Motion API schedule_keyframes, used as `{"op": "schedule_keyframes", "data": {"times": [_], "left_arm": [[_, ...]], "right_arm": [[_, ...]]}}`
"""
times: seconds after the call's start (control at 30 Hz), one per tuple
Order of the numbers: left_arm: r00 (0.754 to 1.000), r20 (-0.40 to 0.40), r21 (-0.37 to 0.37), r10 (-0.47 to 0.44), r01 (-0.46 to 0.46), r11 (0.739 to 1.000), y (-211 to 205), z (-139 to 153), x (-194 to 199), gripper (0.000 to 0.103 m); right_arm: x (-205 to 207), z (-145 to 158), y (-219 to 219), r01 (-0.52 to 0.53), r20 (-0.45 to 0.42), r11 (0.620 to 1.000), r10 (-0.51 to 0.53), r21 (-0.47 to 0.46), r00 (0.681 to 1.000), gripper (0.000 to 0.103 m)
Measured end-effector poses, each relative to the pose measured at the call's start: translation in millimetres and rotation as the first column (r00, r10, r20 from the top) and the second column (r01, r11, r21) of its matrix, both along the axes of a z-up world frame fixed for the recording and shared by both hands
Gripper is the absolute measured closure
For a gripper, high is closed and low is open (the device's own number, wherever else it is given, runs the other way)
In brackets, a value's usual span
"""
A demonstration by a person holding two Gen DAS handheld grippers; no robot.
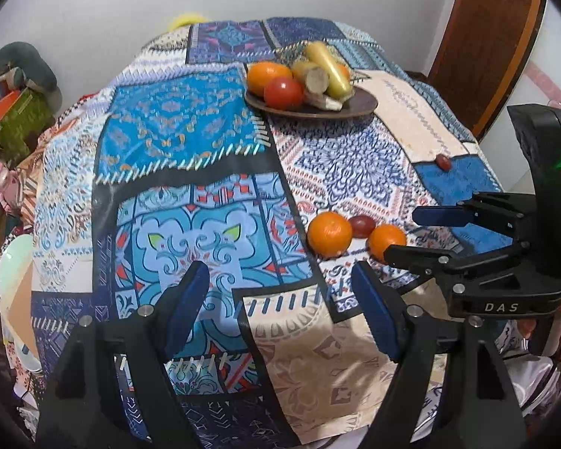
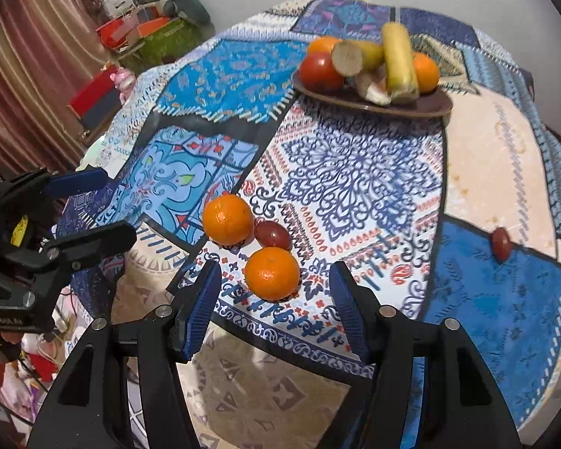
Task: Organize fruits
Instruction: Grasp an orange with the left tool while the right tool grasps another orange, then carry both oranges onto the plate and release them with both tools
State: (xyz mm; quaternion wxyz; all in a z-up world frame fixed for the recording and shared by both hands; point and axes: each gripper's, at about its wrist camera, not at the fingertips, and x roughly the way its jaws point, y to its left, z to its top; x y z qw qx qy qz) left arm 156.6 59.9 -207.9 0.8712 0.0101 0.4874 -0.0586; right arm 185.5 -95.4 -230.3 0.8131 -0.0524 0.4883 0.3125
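Two oranges lie on the patchwork tablecloth: a near orange (image 2: 272, 273) (image 1: 387, 241) and a far orange (image 2: 227, 219) (image 1: 329, 234). A dark red fruit (image 2: 273, 235) (image 1: 362, 226) lies between them. Another dark red fruit (image 2: 502, 244) (image 1: 444, 162) lies alone to the right. A brown plate (image 2: 428, 106) (image 1: 361, 106) at the back holds an orange, a tomato, a banana and cut pieces. My right gripper (image 2: 276, 295) (image 1: 400, 234) is open, its fingers either side of the near orange, just short of it. My left gripper (image 1: 280, 292) (image 2: 89, 205) is open and empty over the cloth.
The table (image 1: 175, 119) is round and its edge drops off at the front and left. Cluttered bags and boxes (image 2: 149, 30) stand against the wall at the left. A wooden door (image 1: 486, 37) is at the back right.
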Motion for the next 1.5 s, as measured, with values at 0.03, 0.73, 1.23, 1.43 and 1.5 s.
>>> {"op": "schedule_keyframes", "data": {"times": [0.03, 0.73, 1.23, 1.43, 1.5], "left_arm": [[1.0, -0.006, -0.003, 0.0, 0.0, 1.0, 1, -2, 1, 0.025], [0.993, -0.095, -0.057, -0.067, 0.062, 0.996, -25, -31, 43, 0.053], [0.991, -0.101, -0.061, -0.084, 0.078, 0.995, -39, -41, 59, 0.066], [0.995, -0.073, -0.058, -0.07, 0.066, 0.996, -34, -32, 64, 0.066], [0.997, -0.056, -0.064, -0.059, 0.056, 0.996, -31, -25, 69, 0.066]], "right_arm": [[0, -2, 1, -0.002, -0.005, 1.0, 0.002, -0.001, 1.0, 0.047], [20, 1, -32, 0.052, -0.026, 0.997, -0.051, 0.06, 0.998, 0.071], [36, 7, -57, 0.114, -0.01, 0.99, -0.113, 0.08, 0.994, 0.071], [39, 12, -60, 0.122, 0.013, 0.989, -0.124, 0.081, 0.992, 0.071], [42, 14, -61, 0.126, 0.02, 0.989, -0.128, 0.083, 0.992, 0.071]]}}
